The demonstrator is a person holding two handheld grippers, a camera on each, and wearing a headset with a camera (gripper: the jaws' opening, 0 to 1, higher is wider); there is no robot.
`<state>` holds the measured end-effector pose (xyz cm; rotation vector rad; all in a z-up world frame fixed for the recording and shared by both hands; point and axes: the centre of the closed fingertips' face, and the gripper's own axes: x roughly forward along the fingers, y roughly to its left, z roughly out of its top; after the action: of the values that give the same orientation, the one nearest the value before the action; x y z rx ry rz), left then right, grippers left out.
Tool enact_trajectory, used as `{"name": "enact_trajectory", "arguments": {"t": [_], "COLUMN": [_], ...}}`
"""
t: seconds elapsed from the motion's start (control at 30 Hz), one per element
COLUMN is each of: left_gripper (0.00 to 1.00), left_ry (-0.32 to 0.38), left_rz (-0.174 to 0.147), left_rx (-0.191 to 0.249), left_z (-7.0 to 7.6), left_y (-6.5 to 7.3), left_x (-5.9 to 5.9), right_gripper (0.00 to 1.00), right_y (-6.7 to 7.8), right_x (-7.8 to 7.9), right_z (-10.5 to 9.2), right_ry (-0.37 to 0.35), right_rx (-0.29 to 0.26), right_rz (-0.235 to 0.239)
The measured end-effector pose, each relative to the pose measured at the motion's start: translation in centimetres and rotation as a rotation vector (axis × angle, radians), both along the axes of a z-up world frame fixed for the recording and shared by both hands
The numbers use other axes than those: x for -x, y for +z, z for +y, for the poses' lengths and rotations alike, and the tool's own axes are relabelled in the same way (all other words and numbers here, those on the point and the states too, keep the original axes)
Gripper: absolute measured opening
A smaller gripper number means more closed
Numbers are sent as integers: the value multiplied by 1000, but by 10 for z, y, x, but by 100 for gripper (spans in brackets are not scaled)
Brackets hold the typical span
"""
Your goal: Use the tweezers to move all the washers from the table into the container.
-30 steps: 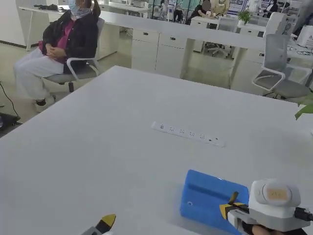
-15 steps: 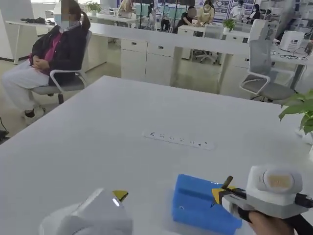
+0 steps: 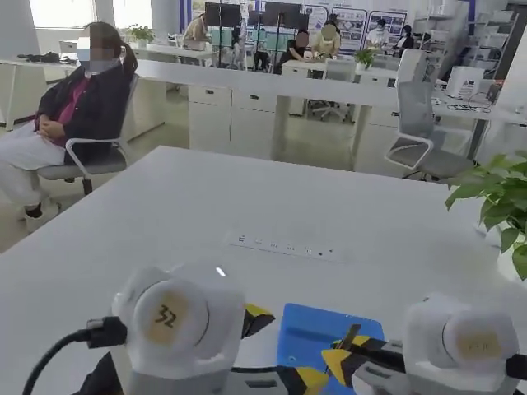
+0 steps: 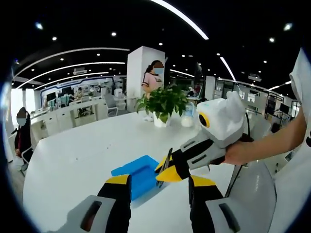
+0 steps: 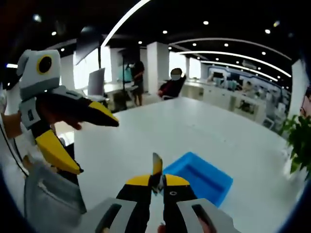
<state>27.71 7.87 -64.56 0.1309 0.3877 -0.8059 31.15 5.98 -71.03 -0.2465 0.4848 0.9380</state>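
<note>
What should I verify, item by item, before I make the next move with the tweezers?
1. Grip on the tweezers: ok; the right hand-held gripper is shut on them.
2. Is the left hand-held gripper free: ok; jaws apart, holding nothing.
3. Is the blue container ready: ok; it lies open on the table, just beyond the tweezers.
4. Location of the washers: cannot tell; too small to make out.
5. Clearance between the two grippers: ok; close, not touching.

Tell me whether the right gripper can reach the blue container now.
Probably yes: the right gripper, shut on the tweezers, points at the blue container with nothing between them.
</note>
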Motion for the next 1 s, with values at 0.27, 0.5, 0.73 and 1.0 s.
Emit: {"name": "enact_trajectory", "arguments": {"t": [0.27, 0.5, 0.73, 1.0], "left_gripper": [21, 13, 13, 10], "left_ry": [-169, -292, -363, -396], "left_rz": [32, 15, 19, 24], "left_rx": [-15, -96, -127, -129], "left_z": [-23, -37, -48, -49], "left_y": [2, -6, -13, -16], "left_x": [18, 33, 39, 46], "right_gripper": [5, 5, 5, 5], "right_y": [-1, 5, 6, -8], "right_x": [42, 55, 61, 70], "right_z": [7, 4, 1, 2], "right_ry": [56, 57, 56, 86], "right_rx": [-12, -17, 28, 110], "right_rz": [28, 31, 5, -22]}}
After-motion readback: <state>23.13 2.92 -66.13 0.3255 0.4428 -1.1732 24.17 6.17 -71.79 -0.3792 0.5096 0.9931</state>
